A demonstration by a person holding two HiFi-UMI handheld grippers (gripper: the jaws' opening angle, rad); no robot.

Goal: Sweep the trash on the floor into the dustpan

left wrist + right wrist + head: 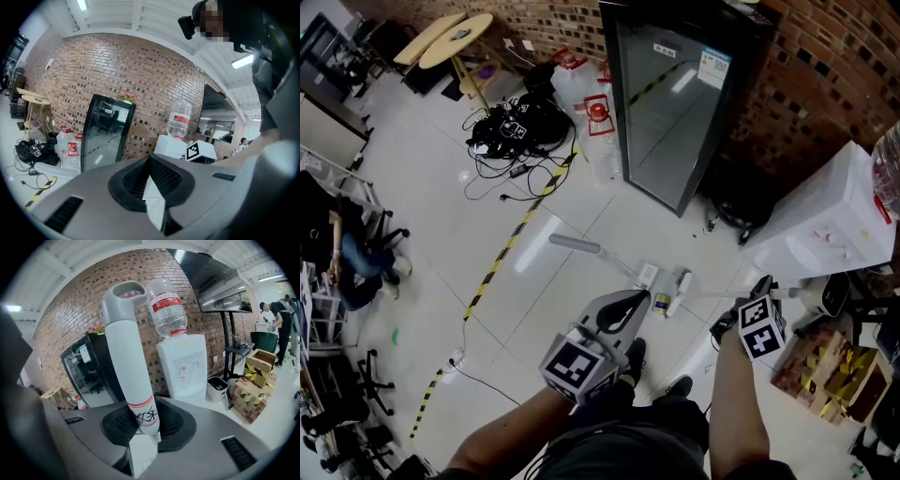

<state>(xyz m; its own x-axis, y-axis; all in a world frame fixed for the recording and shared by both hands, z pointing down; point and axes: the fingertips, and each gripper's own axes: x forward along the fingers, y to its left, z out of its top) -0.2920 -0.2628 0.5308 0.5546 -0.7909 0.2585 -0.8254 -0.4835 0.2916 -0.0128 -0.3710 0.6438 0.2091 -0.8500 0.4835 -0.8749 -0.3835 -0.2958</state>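
Note:
My right gripper (757, 298) (143, 427) is shut on a white broom handle (129, 366) with a grey looped top, which sticks up past the jaws. In the head view the handle's top (802, 293) shows right of the gripper, and its thin shaft runs down to a white foot (681, 283) on the floor. My left gripper (630, 302) (150, 163) has its jaws together with nothing between them. A second white handle (581, 247) (49, 169) leans beyond it, rising from a white piece (647, 276). A small yellowish scrap (661, 302) lies between the two white pieces.
A black glass-door fridge (675, 103) and a water dispenser (820, 220) stand against the brick wall. Water jugs (592, 105) and a cable pile (516, 127) lie left of the fridge. Yellow-black tape (511, 244) crosses the tiles. Cardboard boxes (816, 367) sit right; a seated person (356, 261) is far left.

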